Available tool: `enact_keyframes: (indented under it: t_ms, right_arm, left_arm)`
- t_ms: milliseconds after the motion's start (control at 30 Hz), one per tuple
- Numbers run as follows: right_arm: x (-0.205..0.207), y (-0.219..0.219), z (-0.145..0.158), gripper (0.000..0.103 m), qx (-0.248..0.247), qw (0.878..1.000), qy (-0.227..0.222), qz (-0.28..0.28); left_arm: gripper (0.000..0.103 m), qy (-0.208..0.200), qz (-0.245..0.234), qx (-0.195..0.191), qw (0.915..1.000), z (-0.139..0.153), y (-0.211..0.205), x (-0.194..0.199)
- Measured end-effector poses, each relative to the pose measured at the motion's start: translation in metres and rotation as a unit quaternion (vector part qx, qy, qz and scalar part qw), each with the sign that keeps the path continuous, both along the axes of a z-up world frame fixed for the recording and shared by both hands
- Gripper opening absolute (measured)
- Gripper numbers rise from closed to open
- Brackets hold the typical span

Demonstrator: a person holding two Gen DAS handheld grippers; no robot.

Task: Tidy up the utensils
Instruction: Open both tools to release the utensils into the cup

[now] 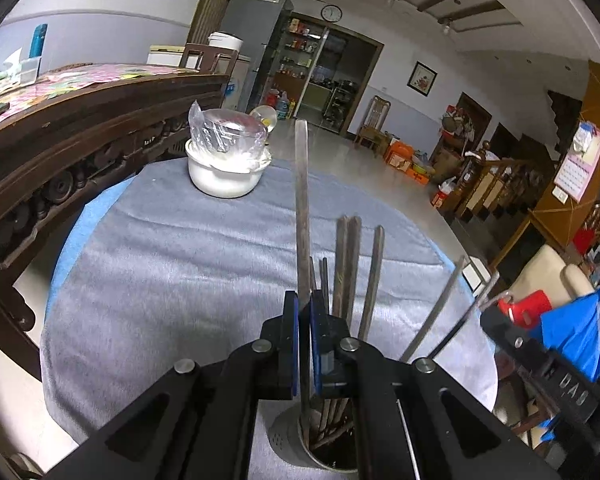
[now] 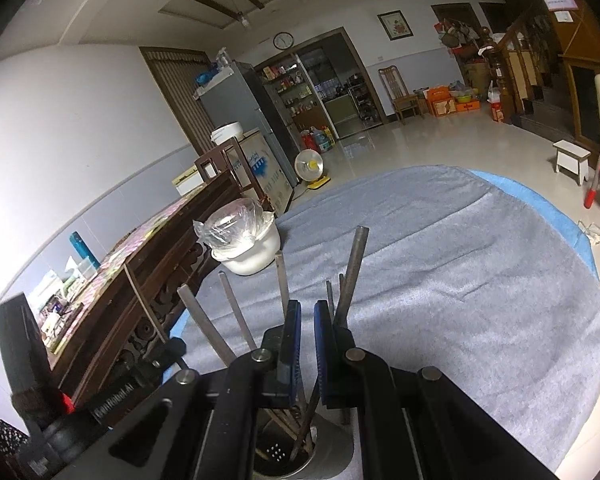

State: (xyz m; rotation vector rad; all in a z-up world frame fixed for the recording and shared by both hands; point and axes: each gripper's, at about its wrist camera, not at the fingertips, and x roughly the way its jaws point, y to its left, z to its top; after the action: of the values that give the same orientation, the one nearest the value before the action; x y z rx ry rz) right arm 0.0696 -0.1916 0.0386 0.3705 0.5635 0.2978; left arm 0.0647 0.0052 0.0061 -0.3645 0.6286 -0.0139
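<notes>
A round metal utensil holder stands at the near edge of the grey cloth-covered table. Several dark chopsticks stand in it. My left gripper is shut on one upright chopstick whose lower end is inside the holder. In the right wrist view the same holder sits right below my right gripper. Its jaws stand slightly apart with nothing between them, and chopsticks fan out on both sides.
A white bowl holding a plastic-wrapped clear cup stands at the far left of the table; it also shows in the right wrist view. A dark carved wooden cabinet runs along the left. The right gripper's body shows at right.
</notes>
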Motion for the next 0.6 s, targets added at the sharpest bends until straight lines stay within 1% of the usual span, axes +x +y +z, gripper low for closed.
enact_keyframes:
  t_ms: [167, 267, 333, 367, 400, 500, 533, 567, 600]
  right_arm:
    - [-0.005, -0.009, 0.002, 0.010, 0.011, 1.000, -0.005, -0.014]
    - [-0.006, -0.019, 0.001, 0.010, 0.018, 0.999, -0.001, -0.034]
    - [-0.004, -0.030, -0.004, 0.010, 0.026, 0.998, 0.012, -0.053]
    - [0.001, -0.035, -0.009, 0.010, 0.023, 0.997, 0.028, -0.065]
    - [0.005, -0.038, -0.013, 0.010, 0.021, 0.997, 0.040, -0.068]
    - [0.023, -0.053, -0.033, 0.011, 0.040, 0.993, 0.086, -0.072]
    - [0.031, -0.055, -0.039, 0.011, 0.048, 0.992, 0.099, -0.062]
    - [0.037, -0.057, -0.042, 0.011, 0.054, 0.991, 0.104, -0.056]
    - [0.045, -0.058, -0.046, 0.011, 0.059, 0.991, 0.111, -0.049]
  left_arm:
    - [0.005, 0.008, -0.014, 0.011, 0.9998, -0.006, -0.007, -0.009]
    - [0.006, 0.012, -0.025, 0.021, 0.9994, -0.010, -0.012, -0.014]
    - [0.006, 0.017, -0.034, 0.026, 0.9989, -0.012, -0.016, -0.017]
    - [0.005, 0.017, -0.036, 0.029, 0.9988, -0.012, -0.017, -0.019]
    - [0.005, 0.016, -0.038, 0.032, 0.9986, -0.013, -0.019, -0.021]
    - [0.006, 0.018, -0.040, 0.037, 0.9983, -0.012, -0.020, -0.025]
    - [0.009, 0.021, -0.041, 0.035, 0.9983, -0.011, -0.019, -0.026]
    - [0.022, 0.024, -0.042, 0.030, 0.9984, -0.010, -0.017, -0.027]
    - [0.031, 0.023, -0.040, 0.028, 0.9985, -0.009, -0.016, -0.028]
